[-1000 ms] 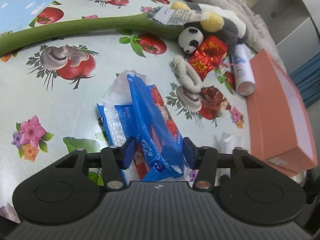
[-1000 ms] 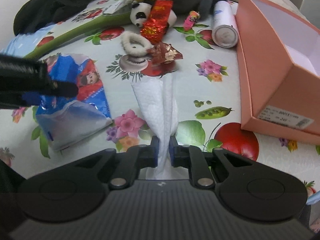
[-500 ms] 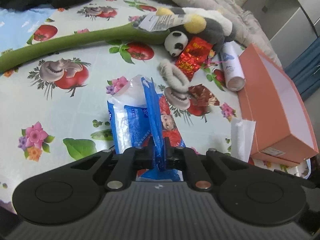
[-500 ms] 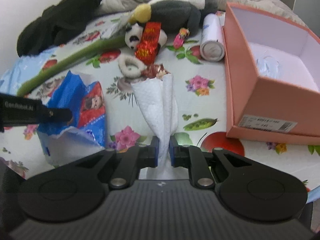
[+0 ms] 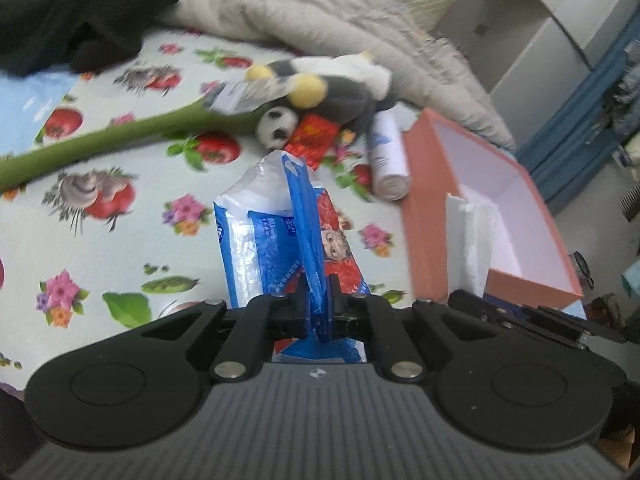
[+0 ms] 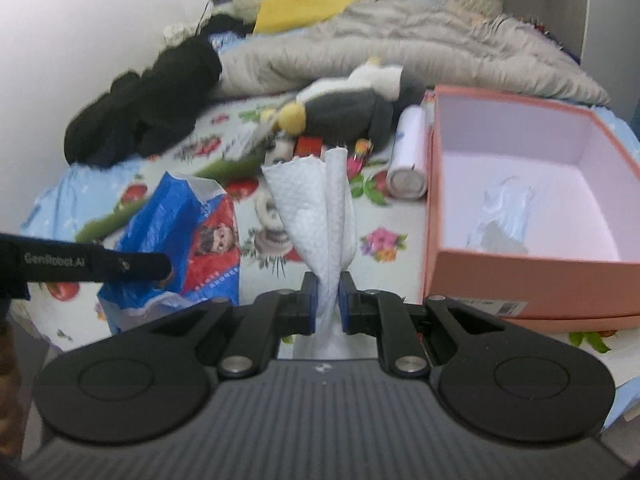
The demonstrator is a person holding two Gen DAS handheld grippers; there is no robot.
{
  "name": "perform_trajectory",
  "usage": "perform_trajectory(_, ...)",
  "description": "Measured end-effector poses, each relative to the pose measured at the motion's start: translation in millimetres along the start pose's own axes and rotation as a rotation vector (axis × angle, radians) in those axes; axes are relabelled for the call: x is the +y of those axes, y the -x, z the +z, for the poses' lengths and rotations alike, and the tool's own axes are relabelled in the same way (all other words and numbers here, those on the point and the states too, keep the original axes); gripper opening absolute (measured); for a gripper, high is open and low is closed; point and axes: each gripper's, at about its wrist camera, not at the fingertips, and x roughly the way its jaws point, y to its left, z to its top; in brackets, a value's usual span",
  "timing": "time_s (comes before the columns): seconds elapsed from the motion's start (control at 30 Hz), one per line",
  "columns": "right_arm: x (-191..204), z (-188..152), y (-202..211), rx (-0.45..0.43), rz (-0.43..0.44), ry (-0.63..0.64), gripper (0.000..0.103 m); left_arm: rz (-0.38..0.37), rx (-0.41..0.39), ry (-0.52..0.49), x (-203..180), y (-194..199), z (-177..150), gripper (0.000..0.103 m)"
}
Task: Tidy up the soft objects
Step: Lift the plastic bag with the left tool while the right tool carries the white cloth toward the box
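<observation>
My left gripper is shut on a fold of a blue and red plastic bag, which hangs lifted off the floral cloth. The same bag shows at the left of the right wrist view, with the left gripper's finger across it. My right gripper is shut on a white paper towel that stands up in a twisted sheet; this towel also appears beside the box in the left wrist view. An open salmon-pink box sits at the right with a crumpled clear wrapper inside.
A grey and white plush toy, a small panda, a red packet, a white tube and a long green plush stem lie at the back. Black clothing and a grey quilt lie behind them.
The left gripper closed on the blue bag and lifted it. Both grippers rose with their loads, and the pink box's inside came into view.
</observation>
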Motion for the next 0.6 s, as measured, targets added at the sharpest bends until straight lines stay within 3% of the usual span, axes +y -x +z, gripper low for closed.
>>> perform_trajectory(0.3,-13.2,7.0,50.0,-0.098,-0.005,-0.043,0.015,-0.109,-0.028,-0.116,-48.1,31.3,2.1,0.008)
perform_trajectory(0.6,-38.0,10.6,75.2,-0.14,-0.03,-0.087,0.015,-0.149,-0.039,-0.171,-85.6,38.0,-0.1,0.008)
